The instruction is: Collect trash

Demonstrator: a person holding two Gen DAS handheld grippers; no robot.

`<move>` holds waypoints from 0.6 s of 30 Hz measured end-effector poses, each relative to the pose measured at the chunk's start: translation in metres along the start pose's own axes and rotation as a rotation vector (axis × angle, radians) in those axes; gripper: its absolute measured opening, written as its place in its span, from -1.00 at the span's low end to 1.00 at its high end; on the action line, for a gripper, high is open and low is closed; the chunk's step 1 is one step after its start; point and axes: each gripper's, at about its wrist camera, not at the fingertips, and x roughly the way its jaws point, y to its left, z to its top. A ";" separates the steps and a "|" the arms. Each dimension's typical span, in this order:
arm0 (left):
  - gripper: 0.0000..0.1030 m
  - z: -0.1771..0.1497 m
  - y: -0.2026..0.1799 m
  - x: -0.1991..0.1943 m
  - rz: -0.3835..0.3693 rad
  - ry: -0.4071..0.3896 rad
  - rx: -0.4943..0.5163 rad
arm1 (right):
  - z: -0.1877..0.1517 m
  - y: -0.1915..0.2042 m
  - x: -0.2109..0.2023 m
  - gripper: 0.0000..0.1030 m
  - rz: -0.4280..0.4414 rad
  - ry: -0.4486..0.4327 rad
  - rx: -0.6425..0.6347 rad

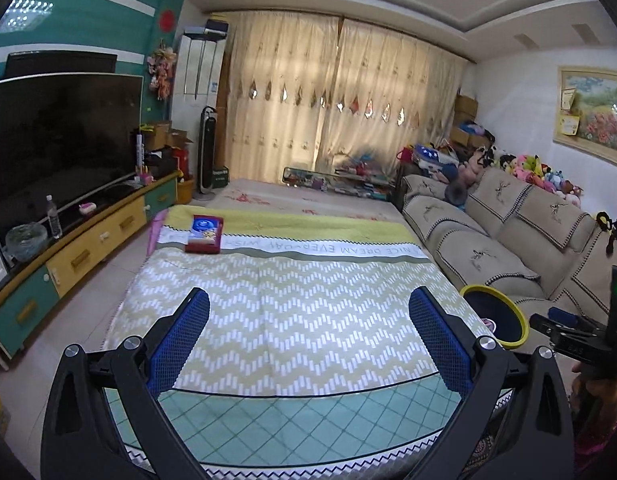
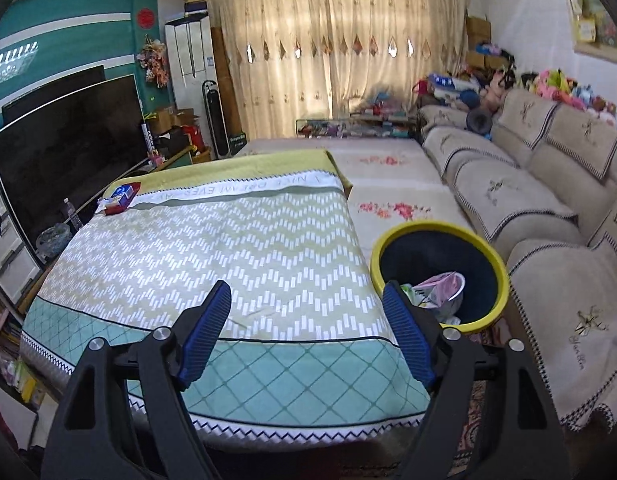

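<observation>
A low table draped in a zigzag-patterned cloth [image 1: 292, 300] of white, olive and teal fills the middle of the room, its fabric smooth and flat. Along its right side runs a beige sofa [image 2: 548, 200] with embroidered, check-trimmed covers. Between table and sofa stands a round bin [image 2: 496, 276], dark inside with a glossy yellow rim, holding crumpled wrappers [image 2: 436, 292] in pink, white and green. A flat red box [image 1: 204, 235] with a blue label lies at the cloth's far left corner. The left gripper [image 1: 308, 312] hovers above the near cloth, jaws wide apart, empty. The right gripper [image 2: 308, 304] is likewise spread and empty, its right finger just beside the bin's near rim.
</observation>
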 end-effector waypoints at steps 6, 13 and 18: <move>0.91 -0.002 -0.001 -0.006 -0.007 -0.007 0.002 | 0.001 0.001 -0.009 0.52 -0.010 -0.020 0.006; 0.91 -0.001 -0.007 0.000 -0.018 0.008 0.003 | 0.000 -0.002 -0.009 0.52 -0.013 -0.024 0.012; 0.91 0.001 -0.008 0.002 -0.017 0.007 -0.001 | 0.001 -0.003 -0.009 0.53 -0.014 -0.025 0.011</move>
